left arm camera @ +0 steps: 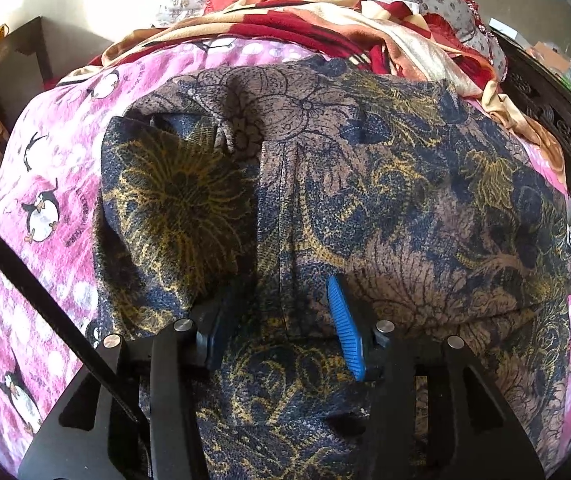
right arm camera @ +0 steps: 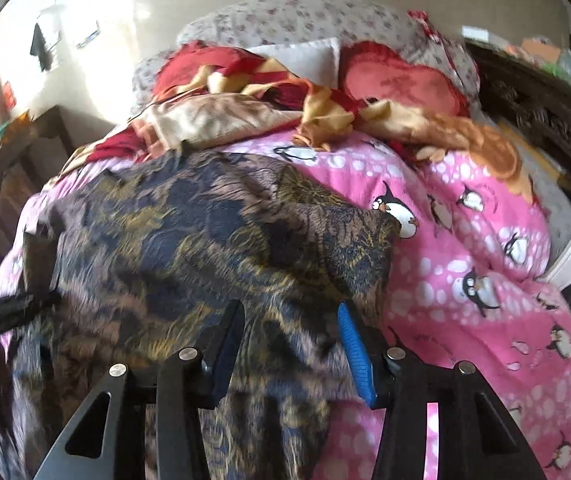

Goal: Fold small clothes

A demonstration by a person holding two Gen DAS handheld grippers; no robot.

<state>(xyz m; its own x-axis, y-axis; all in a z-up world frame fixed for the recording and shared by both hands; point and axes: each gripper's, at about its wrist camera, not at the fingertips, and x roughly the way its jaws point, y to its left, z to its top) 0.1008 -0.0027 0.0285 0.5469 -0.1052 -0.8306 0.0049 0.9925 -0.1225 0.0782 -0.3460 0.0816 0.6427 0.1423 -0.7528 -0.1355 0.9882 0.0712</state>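
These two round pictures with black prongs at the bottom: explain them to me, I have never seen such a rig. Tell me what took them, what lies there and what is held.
No robot here: a person holds a two-finger gripper in each hand, each with a wide-angle camera looking along its fingers. The black prongs with blue pads are those fingers.

One picture is from the left gripper, the other from the right gripper.

Both look down at a bed with a pink penguin sheet. On it lies a dark flowered garment, blue, brown and yellow, the thing to fold. Behind it are a crumpled red and cream blanket and pillows.

Both grippers stand open over the garment; cloth lies between the fingers, but neither pinches it, so nothing is held.
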